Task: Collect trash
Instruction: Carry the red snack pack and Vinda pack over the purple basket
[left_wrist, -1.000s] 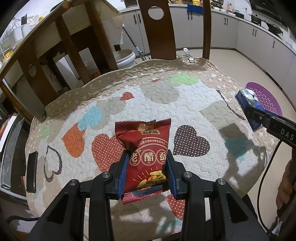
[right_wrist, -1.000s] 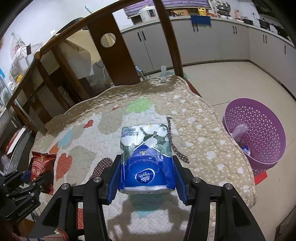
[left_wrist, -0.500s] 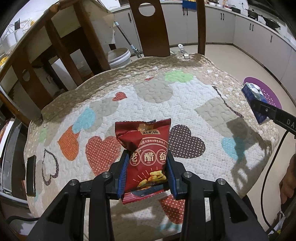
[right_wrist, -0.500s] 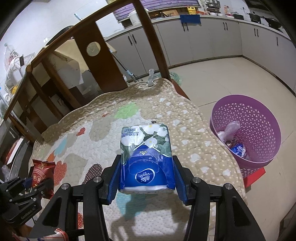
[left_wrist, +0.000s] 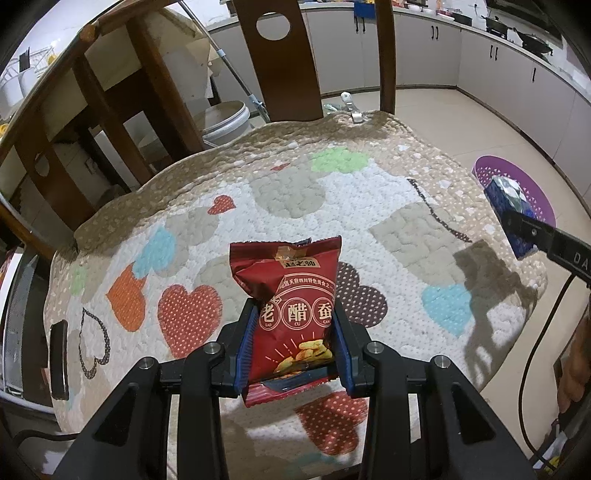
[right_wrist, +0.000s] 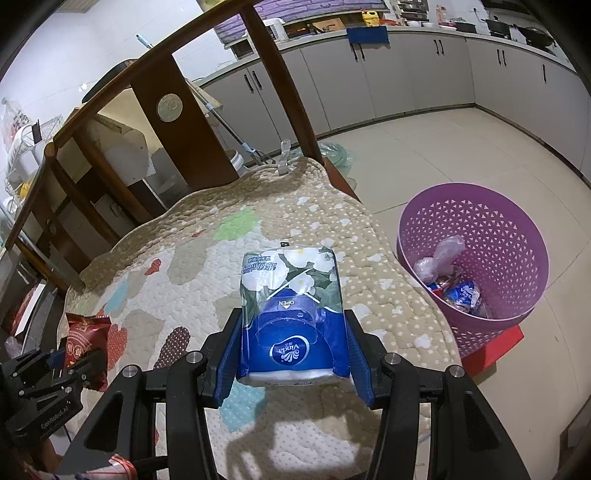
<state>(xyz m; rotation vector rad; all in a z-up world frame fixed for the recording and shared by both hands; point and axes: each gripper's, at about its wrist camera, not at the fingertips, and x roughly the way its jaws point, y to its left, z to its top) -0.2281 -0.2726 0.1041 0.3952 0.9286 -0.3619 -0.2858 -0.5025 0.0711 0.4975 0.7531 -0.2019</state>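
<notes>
My left gripper (left_wrist: 293, 339) is shut on a dark red snack bag (left_wrist: 291, 295) and holds it above the quilted table cover (left_wrist: 303, 192). The bag also shows in the right wrist view (right_wrist: 86, 339) at the far left. My right gripper (right_wrist: 291, 332) is shut on a blue and white tissue pack (right_wrist: 291, 310), held above the table's right part. The pack shows in the left wrist view (left_wrist: 511, 210) at the right edge. A purple mesh basket (right_wrist: 476, 221) stands on the floor to the right of the table, with wrappers and a plastic bag inside.
Wooden chairs (left_wrist: 284, 62) stand behind the table. A white bucket (left_wrist: 225, 123) sits on the floor behind. A dark phone (left_wrist: 59, 360) lies at the table's left edge. Grey cabinets (right_wrist: 406, 70) line the far wall. A red mat (right_wrist: 495, 343) lies under the basket.
My right gripper with the tissue pack has moved right toward the basket, which now looks closer. My left gripper has lifted slightly with the snack bag still held.
</notes>
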